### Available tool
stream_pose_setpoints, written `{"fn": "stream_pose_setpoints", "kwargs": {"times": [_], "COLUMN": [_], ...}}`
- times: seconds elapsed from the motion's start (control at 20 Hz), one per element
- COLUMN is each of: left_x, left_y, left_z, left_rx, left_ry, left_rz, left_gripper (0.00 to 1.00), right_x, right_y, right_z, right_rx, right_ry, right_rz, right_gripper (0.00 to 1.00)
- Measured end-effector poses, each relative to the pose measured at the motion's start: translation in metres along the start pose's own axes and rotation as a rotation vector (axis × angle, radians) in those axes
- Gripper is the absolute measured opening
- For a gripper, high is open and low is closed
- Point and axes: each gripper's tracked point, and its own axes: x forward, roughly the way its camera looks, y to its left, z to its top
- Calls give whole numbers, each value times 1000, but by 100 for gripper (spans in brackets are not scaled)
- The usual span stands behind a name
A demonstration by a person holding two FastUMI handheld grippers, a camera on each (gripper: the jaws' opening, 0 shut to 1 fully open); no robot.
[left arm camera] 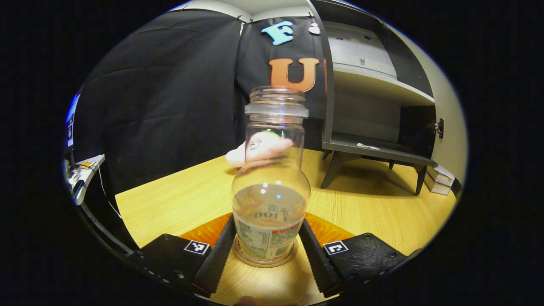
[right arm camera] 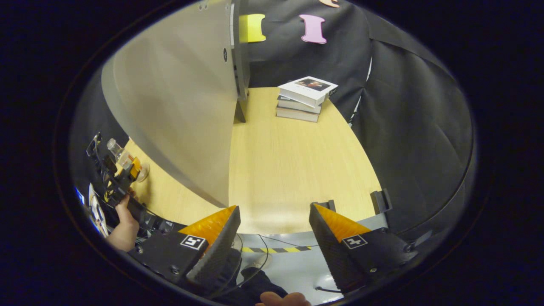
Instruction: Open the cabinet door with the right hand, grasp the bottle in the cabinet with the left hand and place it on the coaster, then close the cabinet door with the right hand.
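Note:
A clear, capless bottle point(left arm camera: 272, 187) with a label low on its body stands upright on a round coaster point(left arm camera: 263, 264) on the wooden table. My left gripper point(left arm camera: 267, 222) is shut on it, one finger pressing each side just above the base. The grey cabinet point(left arm camera: 374, 106) stands at the back right with its door point(left arm camera: 444, 114) swung open. In the right gripper view that door point(right arm camera: 178, 106) is a large grey panel at the left. My right gripper point(right arm camera: 274, 209) hangs open near the table's front edge with nothing between its fingers. The bottle point(right arm camera: 114, 148) and left gripper point(right arm camera: 121, 168) also appear far left.
A pink object point(left arm camera: 238, 155) lies on the table behind the bottle. A stack of books point(right arm camera: 304, 100) sits at the back beside the cabinet, also seen as books point(left arm camera: 437, 178) past the cabinet's legs. A hand point(right arm camera: 123, 225) holds the left gripper.

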Motion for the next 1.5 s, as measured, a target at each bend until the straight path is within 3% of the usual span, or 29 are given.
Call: {"fn": "stream_pose_setpoints", "kwargs": {"times": [0.05, 0.2, 0.25, 0.3, 0.5, 0.55, 0.8, 1.0, 1.2, 1.5], "left_x": [0, 1, 1, 2, -5, -3, -14, -21, -39, -92], "left_y": [2, 3, 3, 3, -1, -2, -7, -2, 1, -5], "left_z": [0, -1, -1, -1, 1, 2, 20, 35, 74, 167], "left_rx": [0, 0, 0, -3, 3, 5, 23, 38, 28, 97], "left_ry": [-2, -1, 1, -1, -19, -26, -85, -118, -182, -300], "left_rz": [1, 0, 1, 0, -2, -4, -24, -12, -25, -71], "left_gripper": [85, 86, 98, 87, 84, 97, 96, 96, 96, 96], "right_x": [0, -1, -1, 0, 2, 4, 2, 2, 0, -13], "right_y": [1, 5, 5, 6, 4, 3, -4, 4, -4, -26], "right_z": [1, 2, 3, 2, 2, 0, 15, 6, 12, 39], "right_rx": [-8, -14, -17, -19, -13, -13, -57, -81, -47, 37], "right_ry": [-4, -5, -7, -5, -2, 8, -62, -52, -78, -214], "right_rz": [2, 13, 15, 15, 15, 14, -40, -12, -12, -48], "right_gripper": [100, 100, 100, 100, 100, 100, 100, 100, 100, 100]}}
